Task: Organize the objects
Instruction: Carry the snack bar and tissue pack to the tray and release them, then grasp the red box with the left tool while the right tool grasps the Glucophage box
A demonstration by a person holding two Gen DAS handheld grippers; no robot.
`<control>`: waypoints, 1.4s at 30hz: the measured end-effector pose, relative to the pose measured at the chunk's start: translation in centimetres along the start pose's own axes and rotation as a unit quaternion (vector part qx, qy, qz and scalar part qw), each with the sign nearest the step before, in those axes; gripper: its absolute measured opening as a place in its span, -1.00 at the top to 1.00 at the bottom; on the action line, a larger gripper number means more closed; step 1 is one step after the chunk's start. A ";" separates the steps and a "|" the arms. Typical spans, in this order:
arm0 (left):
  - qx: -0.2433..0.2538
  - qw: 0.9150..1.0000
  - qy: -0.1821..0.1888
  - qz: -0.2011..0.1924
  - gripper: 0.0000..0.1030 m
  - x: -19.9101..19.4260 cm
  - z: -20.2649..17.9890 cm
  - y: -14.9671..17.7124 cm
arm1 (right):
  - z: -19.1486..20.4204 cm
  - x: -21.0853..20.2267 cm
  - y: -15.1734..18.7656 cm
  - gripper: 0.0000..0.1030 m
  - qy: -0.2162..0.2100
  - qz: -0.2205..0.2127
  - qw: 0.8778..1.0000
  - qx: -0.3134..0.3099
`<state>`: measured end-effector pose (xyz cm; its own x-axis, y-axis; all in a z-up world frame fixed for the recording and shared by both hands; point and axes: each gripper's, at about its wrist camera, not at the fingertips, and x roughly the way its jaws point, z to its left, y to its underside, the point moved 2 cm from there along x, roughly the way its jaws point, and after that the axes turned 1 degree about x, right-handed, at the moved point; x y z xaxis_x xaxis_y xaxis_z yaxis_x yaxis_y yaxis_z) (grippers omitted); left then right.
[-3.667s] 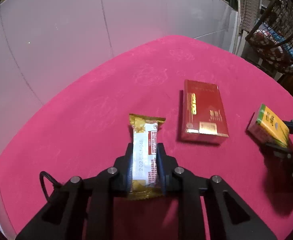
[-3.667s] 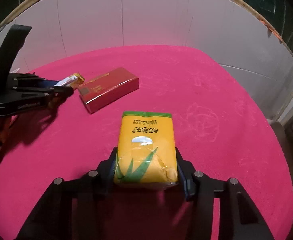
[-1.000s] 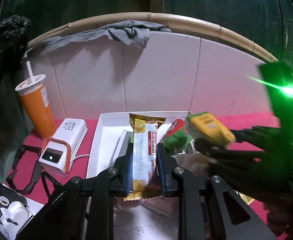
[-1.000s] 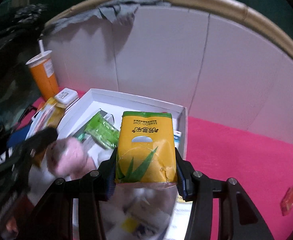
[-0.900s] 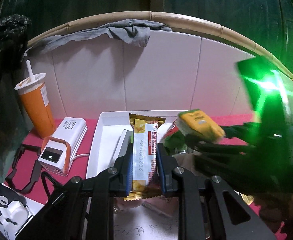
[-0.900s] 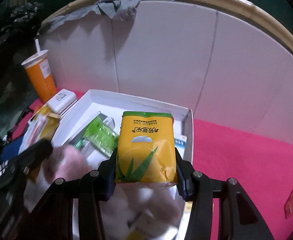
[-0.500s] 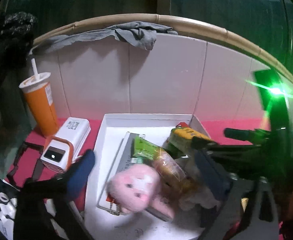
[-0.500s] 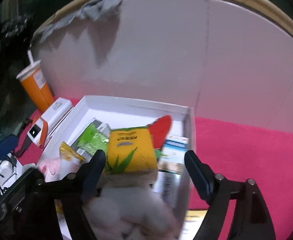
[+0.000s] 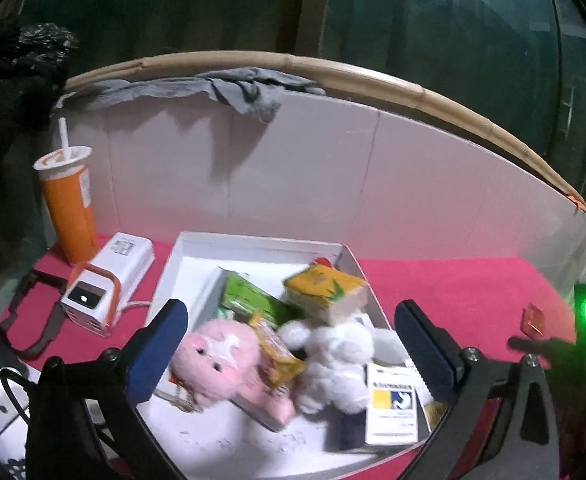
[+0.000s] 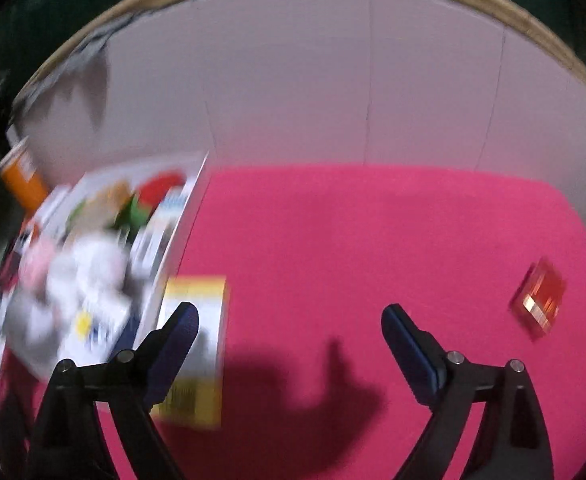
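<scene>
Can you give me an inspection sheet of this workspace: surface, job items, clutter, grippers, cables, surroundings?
Surface: pink tablecloth, mostly bare right of the box.
Job's things: white box holds the yellow tissue pack, snack bar, pink plush, white plush and a green packet. Red carton lies out on the cloth.
Clutter: orange cup with straw, white-and-orange device, both left of the box.
Grippers: left hand-held gripper open above the box, holding nothing; right hand-held gripper opening over bare cloth, nothing between the jaws.
Cables: white lead at the device.
Surroundings: white panel wall, grey cloth draped over its rim.
</scene>
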<state>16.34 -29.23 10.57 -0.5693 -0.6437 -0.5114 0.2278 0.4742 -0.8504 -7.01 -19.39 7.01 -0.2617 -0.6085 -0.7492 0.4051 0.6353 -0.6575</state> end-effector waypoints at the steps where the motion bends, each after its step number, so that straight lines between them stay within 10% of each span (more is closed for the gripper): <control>1: 0.003 1.000 0.003 0.004 -1.00 0.0 -0.3 0.3 | 0.5 -0.1 1.0 -0.85 -0.012 0.004 1.000 -0.015; 7: -0.003 1.000 0.005 0.017 -1.00 0.1 -0.4 1.2 | 4.4 -0.1 5.3 -0.85 -0.016 0.014 0.993 -0.119; 22: -0.005 1.000 0.010 0.012 -1.00 -0.7 -1.0 1.3 | 5.2 3.1 4.5 -0.86 -0.021 0.027 0.997 -0.075; 26: -0.005 1.000 0.010 0.007 -1.00 -1.3 -0.9 1.3 | 3.2 2.4 4.7 -0.86 0.038 0.017 0.997 -0.072; 36: -0.004 0.999 0.027 0.017 -1.00 -1.1 -1.9 1.3 | 0.1 -1.5 3.1 -0.86 -0.005 -0.027 0.995 -0.092; 42: -0.015 0.997 0.071 0.041 -1.00 -0.6 -5.5 2.3 | -7.2 -3.1 1.1 -0.86 0.130 -0.078 0.988 0.032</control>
<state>12.87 -24.47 9.63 -0.6570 -0.5114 -0.5540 0.2559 0.5399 -0.8019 -12.08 -13.42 8.04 -0.5387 -0.5480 -0.6399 0.3940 0.5075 -0.7663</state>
